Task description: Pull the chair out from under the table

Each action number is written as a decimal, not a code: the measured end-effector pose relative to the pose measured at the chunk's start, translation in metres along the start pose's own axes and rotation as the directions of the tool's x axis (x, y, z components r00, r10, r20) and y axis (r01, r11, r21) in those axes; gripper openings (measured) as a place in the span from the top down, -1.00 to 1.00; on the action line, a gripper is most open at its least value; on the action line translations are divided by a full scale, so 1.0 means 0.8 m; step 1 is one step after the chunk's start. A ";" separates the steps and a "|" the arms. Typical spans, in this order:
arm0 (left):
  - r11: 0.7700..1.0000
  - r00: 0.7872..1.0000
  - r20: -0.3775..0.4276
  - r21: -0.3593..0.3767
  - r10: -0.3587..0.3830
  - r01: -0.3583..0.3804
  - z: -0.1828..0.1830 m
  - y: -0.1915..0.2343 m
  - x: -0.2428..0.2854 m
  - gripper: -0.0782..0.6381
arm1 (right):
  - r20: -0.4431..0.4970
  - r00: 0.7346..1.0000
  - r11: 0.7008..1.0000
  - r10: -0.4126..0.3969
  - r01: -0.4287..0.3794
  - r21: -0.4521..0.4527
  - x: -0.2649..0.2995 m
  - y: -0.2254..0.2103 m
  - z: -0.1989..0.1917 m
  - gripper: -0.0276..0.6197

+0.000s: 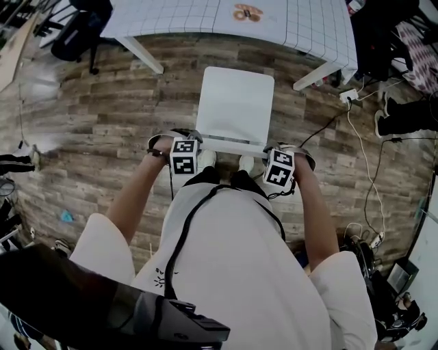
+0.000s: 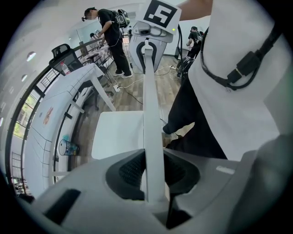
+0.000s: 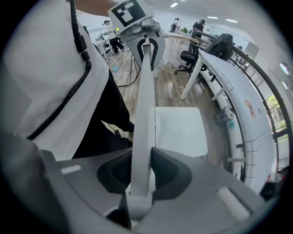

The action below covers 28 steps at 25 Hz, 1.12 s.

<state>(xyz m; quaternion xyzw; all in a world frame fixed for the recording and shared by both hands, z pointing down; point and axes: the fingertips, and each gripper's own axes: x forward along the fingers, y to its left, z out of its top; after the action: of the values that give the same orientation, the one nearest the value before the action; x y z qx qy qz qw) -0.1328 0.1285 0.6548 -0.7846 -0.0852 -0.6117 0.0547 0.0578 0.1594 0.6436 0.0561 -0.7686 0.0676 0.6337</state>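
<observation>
Chair backrest (image 1: 233, 143) clamped by left tool (image 2: 153, 177); right tool (image 3: 139, 176) likewise.

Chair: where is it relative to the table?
Head view, centre: the chair stands on the floor just clear of the table, backrest clamped by left gripper and right gripper.

wood-plank floor (image 1: 102, 137) throughout; black office chair (image 1: 82, 31) upper left, white power strip (image 1: 349, 96) upper right.

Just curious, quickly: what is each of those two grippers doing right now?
Left gripper: shut on the chair backrest.
Right gripper: shut on the same chair backrest.
</observation>
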 end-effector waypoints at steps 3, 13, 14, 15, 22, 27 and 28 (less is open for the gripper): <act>1.000 1.000 -0.001 0.000 -0.002 0.002 0.000 -0.015 0.000 0.55 | -0.006 1.000 1.000 0.004 -0.004 -0.002 0.000 0.015 0.000 0.64; 1.000 1.000 0.002 -0.007 -0.016 0.016 -0.002 -0.040 -0.002 0.54 | -0.003 1.000 1.000 0.011 -0.011 0.013 0.001 0.041 0.004 0.64; 1.000 1.000 0.004 -0.007 -0.015 0.015 -0.002 -0.040 -0.002 0.54 | -0.002 1.000 1.000 0.009 -0.009 0.016 0.001 0.041 0.004 0.64; 1.000 1.000 0.007 -0.008 -0.015 0.015 -0.002 -0.040 -0.002 0.54 | -0.001 1.000 1.000 0.007 -0.007 0.019 0.000 0.041 0.004 0.64; 0.997 0.998 0.055 -0.059 -0.039 0.042 0.002 -0.038 -0.006 0.51 | 0.027 1.000 0.998 -0.001 0.000 0.055 0.000 0.037 0.004 0.62; 0.993 0.992 0.105 -0.091 -0.068 0.078 0.012 -0.033 -0.018 0.34 | 0.044 0.999 0.998 -0.007 0.004 0.061 -0.006 0.038 0.002 0.61; 0.992 0.991 0.110 -0.094 -0.075 0.086 0.014 -0.032 -0.021 0.29 | 0.050 0.999 0.998 0.001 -0.004 0.069 -0.009 0.038 0.001 0.60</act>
<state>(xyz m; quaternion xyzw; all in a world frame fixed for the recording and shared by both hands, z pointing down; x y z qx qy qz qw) -0.1316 0.1543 0.6352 -0.8137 -0.0893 -0.5742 -0.0136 0.0527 0.1895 0.6354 0.0787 -0.7815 0.0935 0.6119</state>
